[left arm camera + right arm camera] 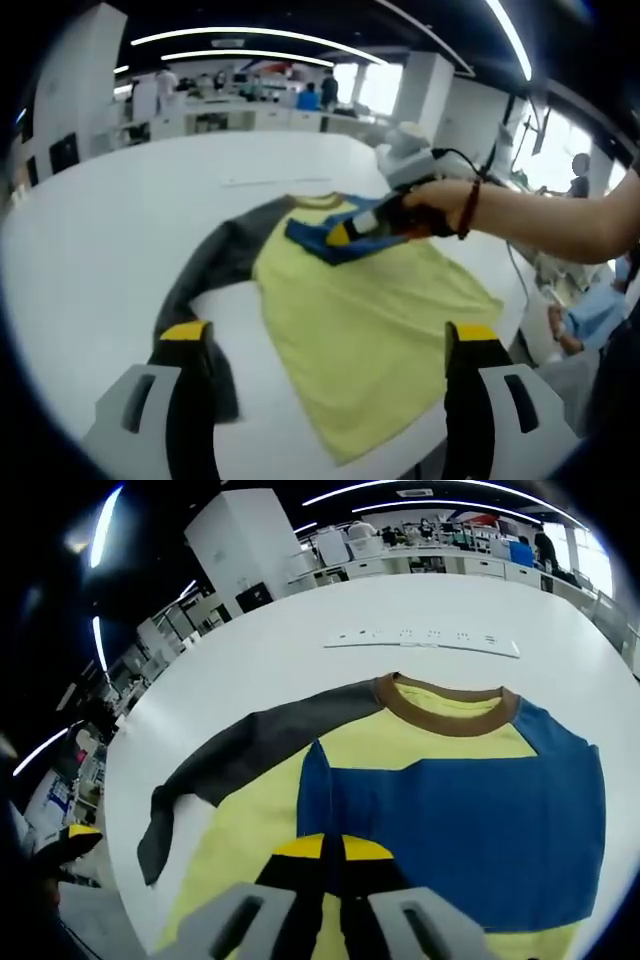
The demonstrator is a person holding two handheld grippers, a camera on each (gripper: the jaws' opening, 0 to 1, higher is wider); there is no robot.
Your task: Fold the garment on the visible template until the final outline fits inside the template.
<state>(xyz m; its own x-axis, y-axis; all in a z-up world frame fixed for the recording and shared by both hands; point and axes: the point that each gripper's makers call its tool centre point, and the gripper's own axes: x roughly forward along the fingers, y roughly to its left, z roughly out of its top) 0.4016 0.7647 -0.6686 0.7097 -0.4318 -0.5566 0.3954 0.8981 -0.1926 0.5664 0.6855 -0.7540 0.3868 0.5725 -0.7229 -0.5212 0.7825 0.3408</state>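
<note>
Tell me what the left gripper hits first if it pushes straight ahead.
Probably the shirt's yellow body, spread on the white table between and ahead of the left gripper's open fingers. Beyond it is the right gripper, though depth is unclear.

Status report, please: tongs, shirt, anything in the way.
Left tongs open above table. Right tongs shut on blue sleeve, folded across shirt. Nothing blocking.

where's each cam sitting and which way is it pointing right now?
Left gripper view: rides the left gripper, jaws apart, low at the near table edge, facing the shirt; a person's hand works the right gripper.
Right gripper view: rides the right gripper, jaws together over the shirt's blue sleeve, facing the collar.
Shared: shirt, grey sleeve, table.
</note>
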